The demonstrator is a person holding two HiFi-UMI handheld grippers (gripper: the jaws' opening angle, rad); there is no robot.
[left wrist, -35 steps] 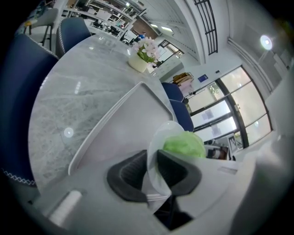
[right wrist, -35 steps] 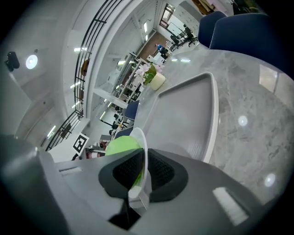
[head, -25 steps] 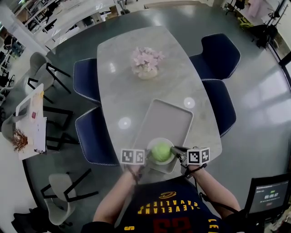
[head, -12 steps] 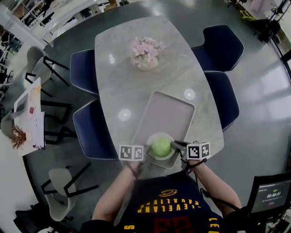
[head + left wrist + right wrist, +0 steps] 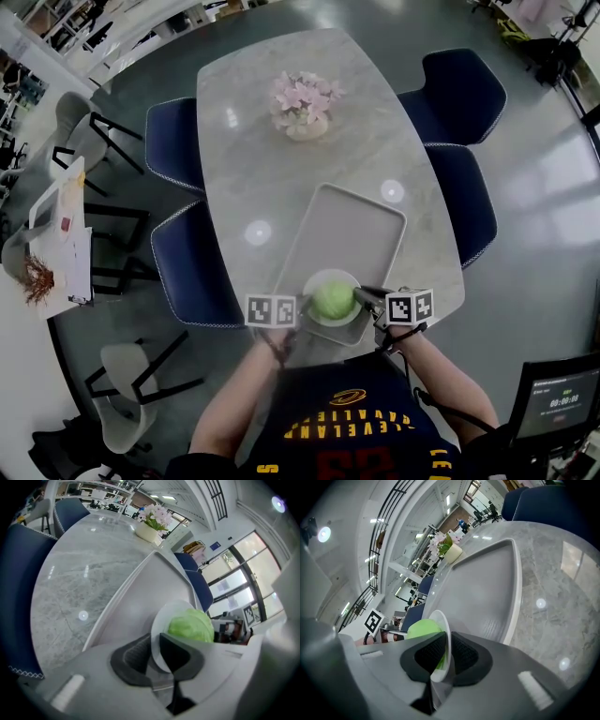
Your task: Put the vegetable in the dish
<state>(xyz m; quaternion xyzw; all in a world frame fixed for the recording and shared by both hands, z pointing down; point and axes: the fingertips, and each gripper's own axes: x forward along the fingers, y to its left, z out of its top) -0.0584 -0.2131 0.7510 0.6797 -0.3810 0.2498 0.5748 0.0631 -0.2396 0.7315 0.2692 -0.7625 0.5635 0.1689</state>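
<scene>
- Two grippers, the left gripper (image 5: 155, 648) and the right gripper (image 5: 448, 653), each pinch the white dish (image 5: 159, 625) by opposite rims; the green vegetable (image 5: 333, 300) sits in it, over the tray's (image 5: 349, 230) near end.
- We judge the dish stiff, slippery and breakable; the round vegetable may roll.
- The dish's underside is hidden: perhaps lifted, perhaps resting.

Head view looks steeply down on the table (image 5: 281, 141). The 2 gripper views, close in, face each other across the shared dish (image 5: 161, 620), seemingly at rim height.

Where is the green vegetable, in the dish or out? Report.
In. The green vegetable sits inside the white dish, whose rim the left gripper and right gripper each clamp.
</scene>
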